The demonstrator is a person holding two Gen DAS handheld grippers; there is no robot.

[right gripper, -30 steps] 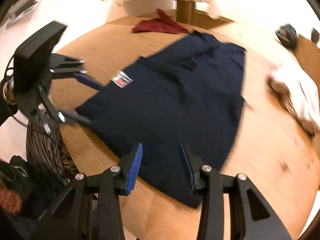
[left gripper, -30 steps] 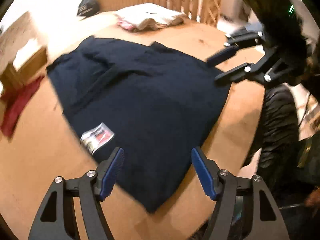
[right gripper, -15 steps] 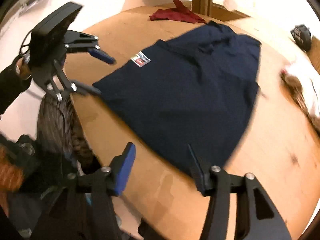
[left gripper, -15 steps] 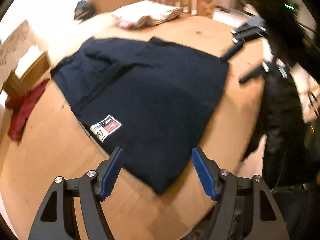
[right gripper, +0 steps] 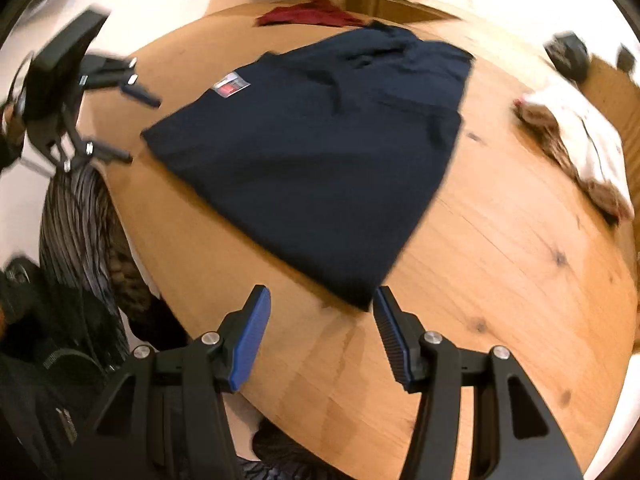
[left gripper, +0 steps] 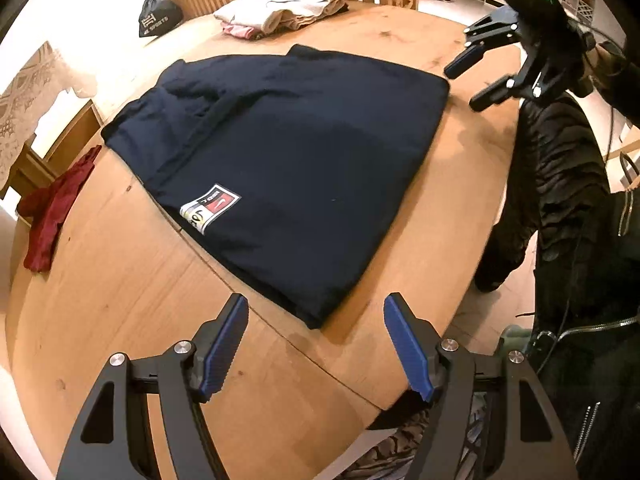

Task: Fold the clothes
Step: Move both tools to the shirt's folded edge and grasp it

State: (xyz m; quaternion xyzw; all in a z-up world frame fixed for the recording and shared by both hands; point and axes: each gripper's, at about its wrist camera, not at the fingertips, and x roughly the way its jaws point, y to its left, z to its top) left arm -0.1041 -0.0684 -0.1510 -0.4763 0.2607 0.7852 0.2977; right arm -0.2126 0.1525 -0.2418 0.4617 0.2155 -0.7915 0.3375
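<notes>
Since the earlier frames we have drawn both claws back off the navy garment (left gripper: 296, 152), which now lies spread flat on the round wooden worktop (left gripper: 120, 280) with its label patch (left gripper: 210, 208) facing up. Our left claw (left gripper: 316, 344) hangs above the worktop just short of the garment's near corner, fingers wide apart and holding nothing. Our right claw (right gripper: 320, 332) sits likewise at the opposite near corner, spread wide and empty; in the left wrist view it hovers beside the garment's far right edge. A red cloth (left gripper: 52, 220) lies apart at the worktop's rim, a stack of pale folded laundry (left gripper: 280, 8) rests beyond the garment, and a small dark bag (left gripper: 158, 20) sits near it.
</notes>
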